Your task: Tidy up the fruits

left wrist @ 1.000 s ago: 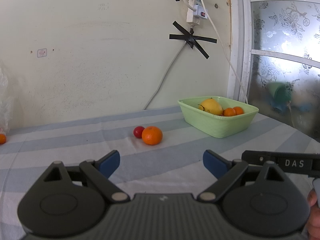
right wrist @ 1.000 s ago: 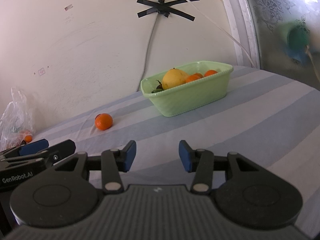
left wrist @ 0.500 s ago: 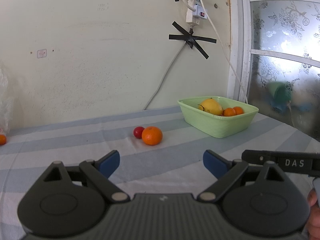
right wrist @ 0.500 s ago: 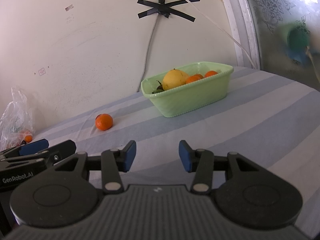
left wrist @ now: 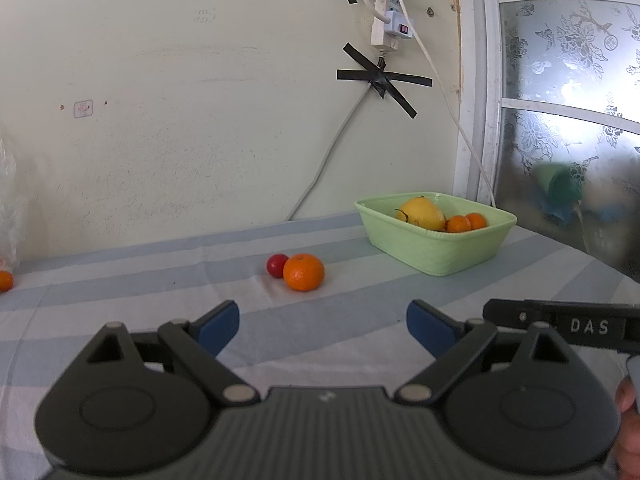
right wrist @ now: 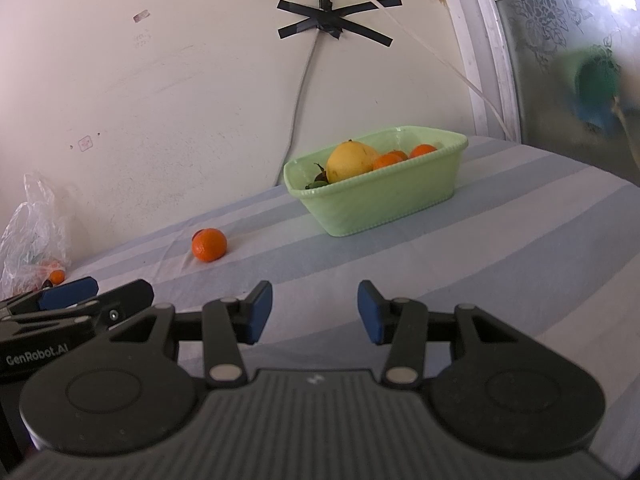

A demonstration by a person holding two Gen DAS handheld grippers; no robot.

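Orange fruit (left wrist: 303,272) lies loose; left gripper (left wrist: 322,322), right gripper (right wrist: 315,311) gape empty.

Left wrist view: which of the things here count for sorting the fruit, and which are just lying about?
For the job:
- green basket, already holding a yellow fruit and two small oranges
- loose orange on the cloth
- small red fruit touching it
- small orange at the far left edge

Lying about:
- plastic bag
- power strip and taped cables on the wall
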